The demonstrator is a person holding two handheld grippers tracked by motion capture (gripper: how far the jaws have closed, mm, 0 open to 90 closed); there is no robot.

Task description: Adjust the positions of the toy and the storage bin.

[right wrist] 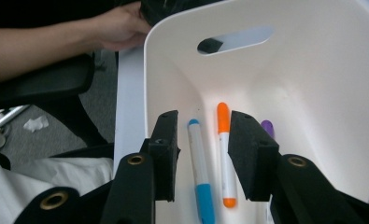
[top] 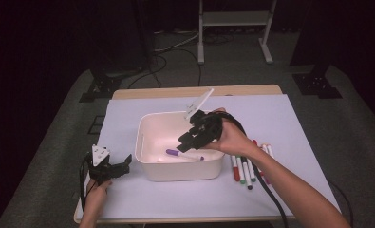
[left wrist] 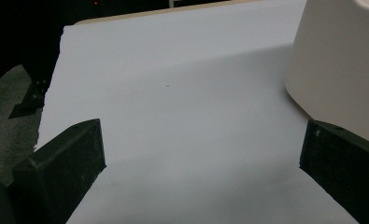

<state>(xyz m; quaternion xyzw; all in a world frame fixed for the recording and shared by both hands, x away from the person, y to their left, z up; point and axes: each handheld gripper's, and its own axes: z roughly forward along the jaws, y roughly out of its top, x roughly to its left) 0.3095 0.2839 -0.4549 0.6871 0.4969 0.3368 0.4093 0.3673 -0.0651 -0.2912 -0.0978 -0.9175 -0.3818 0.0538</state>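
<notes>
Right gripper view: our right gripper [right wrist: 202, 156] hangs inside the white bin [right wrist: 322, 70], jaws parted, nothing gripped, above blue marker [right wrist: 200, 172] and orange marker [right wrist: 226, 154]. Left gripper [top: 110, 167], jaws wide, sits near the table's left edge [top: 88, 156].

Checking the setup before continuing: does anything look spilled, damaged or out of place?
Nothing stands out. The white bin sits upright with markers inside, and the remaining markers lie grouped on the table beside it.
</notes>
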